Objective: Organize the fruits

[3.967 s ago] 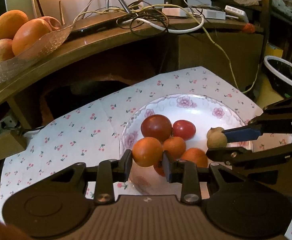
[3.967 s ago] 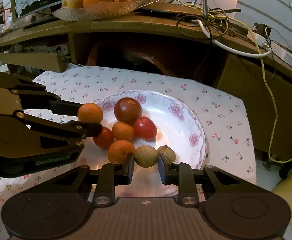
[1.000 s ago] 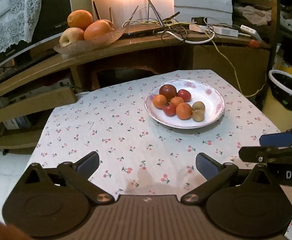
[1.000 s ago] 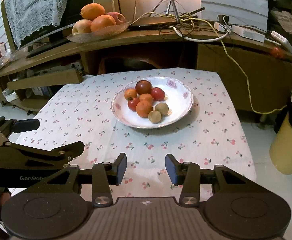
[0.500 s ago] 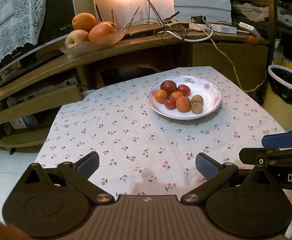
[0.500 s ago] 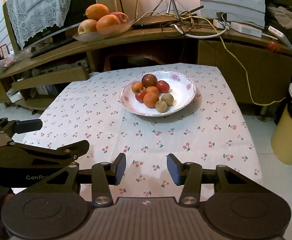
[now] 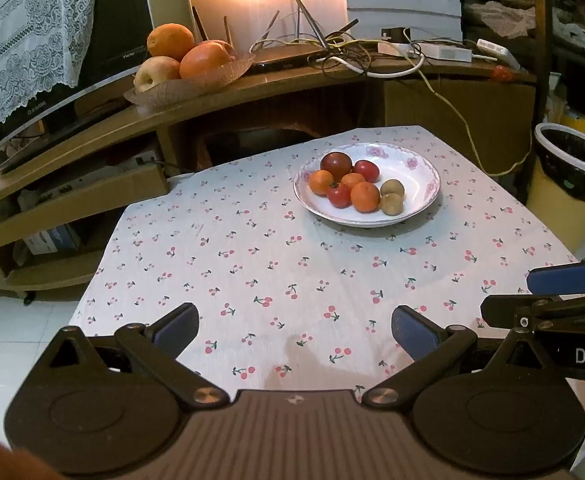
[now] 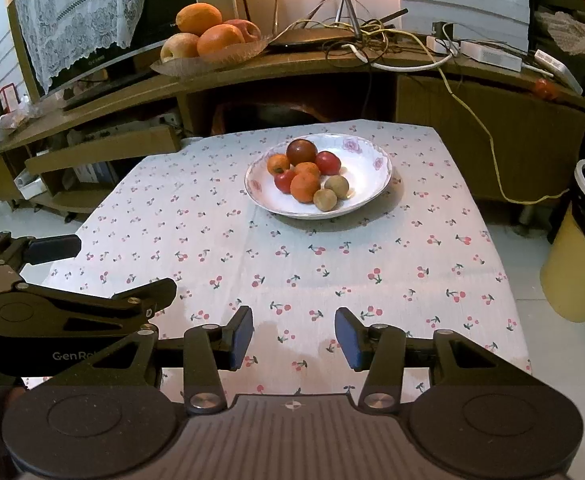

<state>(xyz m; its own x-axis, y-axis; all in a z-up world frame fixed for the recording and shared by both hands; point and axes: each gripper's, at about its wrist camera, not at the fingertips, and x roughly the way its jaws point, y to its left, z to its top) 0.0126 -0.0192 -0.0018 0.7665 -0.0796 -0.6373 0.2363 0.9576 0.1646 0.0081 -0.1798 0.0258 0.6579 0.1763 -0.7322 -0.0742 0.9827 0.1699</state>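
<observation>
On the cherry-print cloth (image 7: pixel 252 264), the plate (image 8: pixel 368 188) at 12 o'clock holds 8 fruits (image 8: pixel 304 186): 3 orange, 2 red, 1 dark red, 2 brown, all touching. Bare cloth spans left edge to right. The left gripper (image 7: pixel 294 330) gapes wide, empty; the right gripper (image 8: pixel 294 336) stands apart, empty. Readable: "GenRo", "DAS".

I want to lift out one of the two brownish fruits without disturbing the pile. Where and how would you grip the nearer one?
Probably take the nearer brown fruit across its round middle, coming down from above on the near, right side. It sits at the pile's edge, touching the other brown fruit and an orange, while the plate is bare on its right. The right gripper is open and empty.
</observation>
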